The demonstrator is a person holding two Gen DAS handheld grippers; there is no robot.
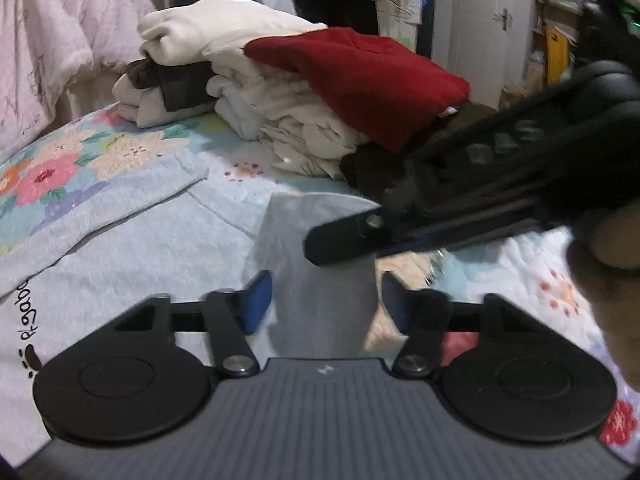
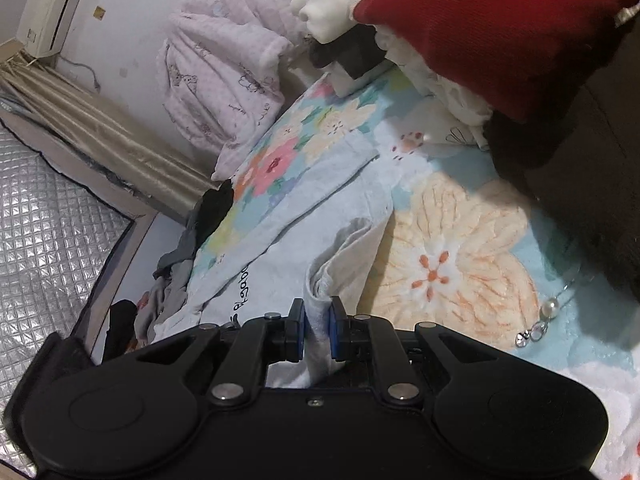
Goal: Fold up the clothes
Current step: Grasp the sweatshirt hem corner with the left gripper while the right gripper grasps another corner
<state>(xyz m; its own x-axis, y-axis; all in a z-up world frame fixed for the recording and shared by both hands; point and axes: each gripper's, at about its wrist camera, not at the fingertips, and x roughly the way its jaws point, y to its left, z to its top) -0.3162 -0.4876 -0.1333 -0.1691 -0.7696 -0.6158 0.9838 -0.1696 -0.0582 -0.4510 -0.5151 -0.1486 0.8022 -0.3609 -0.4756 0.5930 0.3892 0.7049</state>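
A light grey sweatshirt (image 1: 120, 248) with black lettering lies spread on the floral bedspread (image 1: 60, 168). One grey sleeve (image 1: 320, 280) is lifted off the bed. My left gripper (image 1: 326, 300) is open, its blue-padded fingers on either side of the raised sleeve. My right gripper (image 2: 317, 328) is shut on the sleeve (image 2: 348, 264), pinching a bunched fold between its pads. The right gripper also shows in the left wrist view (image 1: 340, 236), holding the sleeve from the right. The sweatshirt body (image 2: 288, 216) stretches away toward the left.
A pile of folded cream and white clothes (image 1: 224, 68) topped by a red garment (image 1: 372, 80) stands at the back of the bed. A pink quilt (image 2: 224, 68) lies against the wall. Dark clothes (image 2: 176, 280) hang off the bed's edge. A bead trinket (image 2: 540, 320) lies on the bedspread.
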